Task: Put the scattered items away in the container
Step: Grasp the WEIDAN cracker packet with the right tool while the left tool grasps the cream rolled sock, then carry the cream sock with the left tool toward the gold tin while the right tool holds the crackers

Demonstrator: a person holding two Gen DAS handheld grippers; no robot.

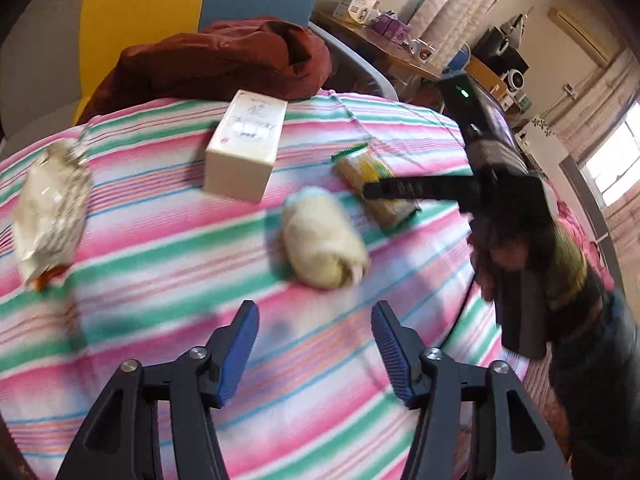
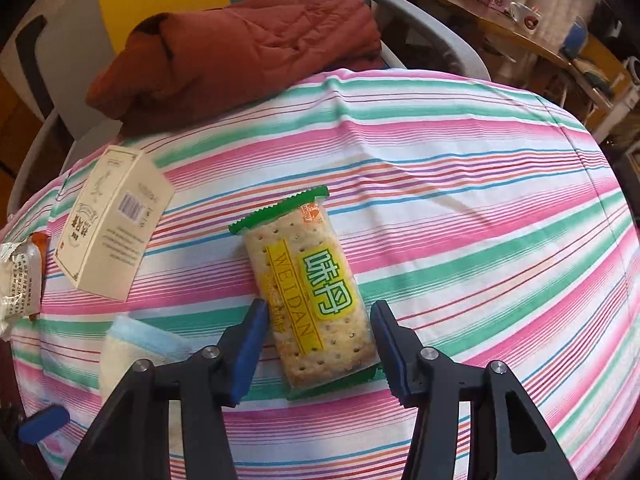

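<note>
We have the right gripper (image 2: 316, 340) spread wide, jaws straddling the Weidan cracker packet (image 2: 310, 292) flat on the striped tablecloth (image 2: 480, 200), lined up to pinch its narrow sides. Left gripper (image 1: 314, 344) hangs apart, empty, facing the rolled towel (image 1: 326, 238). No container in view.

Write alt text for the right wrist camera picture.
An open right gripper straddles a green-edged cracker packet lying on a striped tablecloth. A cream box lies to the left, a red jacket behind.
</note>
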